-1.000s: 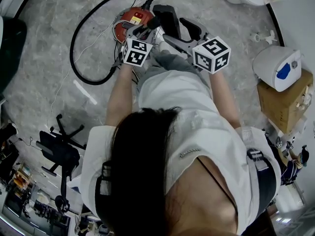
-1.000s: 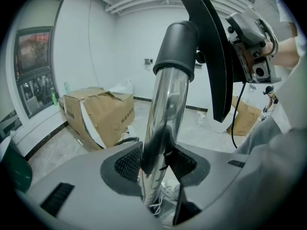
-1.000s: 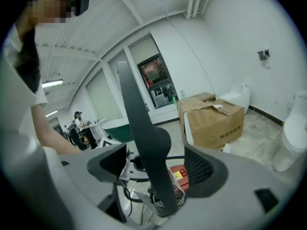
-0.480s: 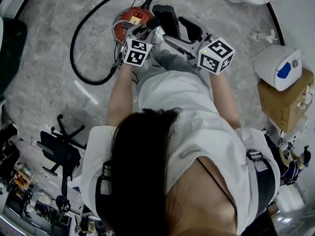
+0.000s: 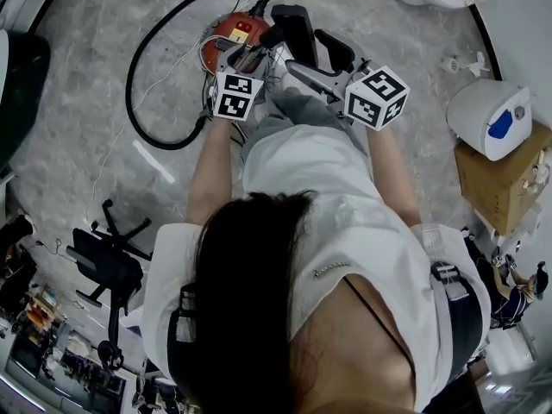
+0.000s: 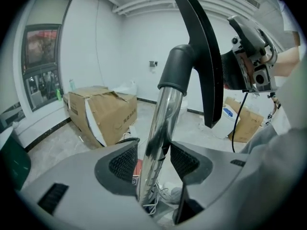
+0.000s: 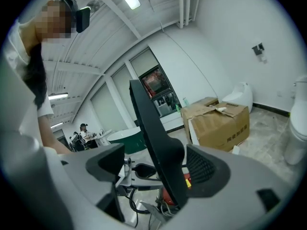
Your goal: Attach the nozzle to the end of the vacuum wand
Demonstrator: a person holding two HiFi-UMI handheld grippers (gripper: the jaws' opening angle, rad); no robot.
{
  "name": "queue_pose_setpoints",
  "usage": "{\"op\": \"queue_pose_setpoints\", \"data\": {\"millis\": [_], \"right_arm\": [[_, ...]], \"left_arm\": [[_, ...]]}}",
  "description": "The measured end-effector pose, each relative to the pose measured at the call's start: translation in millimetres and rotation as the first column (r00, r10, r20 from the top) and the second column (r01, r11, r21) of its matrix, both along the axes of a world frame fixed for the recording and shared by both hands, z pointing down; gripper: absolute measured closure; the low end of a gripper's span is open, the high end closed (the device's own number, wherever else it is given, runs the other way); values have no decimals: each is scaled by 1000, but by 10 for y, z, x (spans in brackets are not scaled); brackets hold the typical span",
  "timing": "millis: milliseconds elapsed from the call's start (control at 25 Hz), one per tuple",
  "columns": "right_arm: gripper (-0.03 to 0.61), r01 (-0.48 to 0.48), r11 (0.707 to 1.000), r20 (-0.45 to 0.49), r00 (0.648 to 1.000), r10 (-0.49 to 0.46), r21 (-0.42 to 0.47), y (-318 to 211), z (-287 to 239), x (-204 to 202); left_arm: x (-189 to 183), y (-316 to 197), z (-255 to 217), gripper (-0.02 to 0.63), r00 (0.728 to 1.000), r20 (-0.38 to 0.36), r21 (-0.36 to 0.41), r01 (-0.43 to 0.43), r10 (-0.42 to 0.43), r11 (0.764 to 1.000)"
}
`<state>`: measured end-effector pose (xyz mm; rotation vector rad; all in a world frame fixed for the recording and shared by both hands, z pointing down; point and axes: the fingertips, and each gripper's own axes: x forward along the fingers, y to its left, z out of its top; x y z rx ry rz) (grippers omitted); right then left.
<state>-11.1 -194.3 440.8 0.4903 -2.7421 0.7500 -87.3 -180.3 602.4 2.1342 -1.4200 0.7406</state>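
The chrome vacuum wand (image 6: 160, 128) rises between the jaws of my left gripper (image 6: 154, 163). Those jaws are opening, and thin gaps show between the pads and the tube. The collar (image 6: 176, 71) of the black floor nozzle (image 6: 201, 66) sits over the wand's end. My right gripper (image 7: 156, 166) straddles the nozzle (image 7: 153, 138). The nozzle leans against the right pad, with a wide gap to the left one. From the head view both grippers (image 5: 250, 59) (image 5: 297, 59) meet at the nozzle (image 5: 293, 26) above the red vacuum body (image 5: 235, 33).
A black hose (image 5: 138, 76) loops left from the vacuum across the stone floor. At right, a white appliance (image 5: 487, 115) sits on a cardboard box (image 5: 496, 175). An office chair (image 5: 108, 261) stands at lower left. Another torn cardboard box (image 6: 103, 111) stands by the wall.
The right gripper's marker cube has rolled and shifted slightly right. The nozzle now sits a little farther up the picture. The left gripper has barely moved.
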Motion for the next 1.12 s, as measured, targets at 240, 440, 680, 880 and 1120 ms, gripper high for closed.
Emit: {"op": "queue_pose_setpoints", "data": {"millis": [240, 440, 680, 880, 1120], "right_arm": [[190, -41, 999, 6, 999, 40, 21, -39, -27, 92], [187, -68, 997, -5, 998, 68, 30, -26, 14, 156], [187, -98, 994, 2, 995, 98, 52, 3, -52, 252], [187, -90, 995, -32, 995, 92, 40, 69, -21, 305], [189, -116, 989, -86, 989, 124, 95, 117, -8, 343]], "left_arm": [[-22, 116, -153, 382, 997, -61, 12, 57, -56, 998], [-3, 191, -255, 374, 993, -93, 20, 80, -78, 997], [-24, 255, -483, 374, 981, -136, 61, 144, -134, 988], [-49, 335, -743, 374, 968, -176, 100, 201, -181, 975], [-32, 375, -1010, 374, 957, -204, 139, 235, -205, 962]]}}
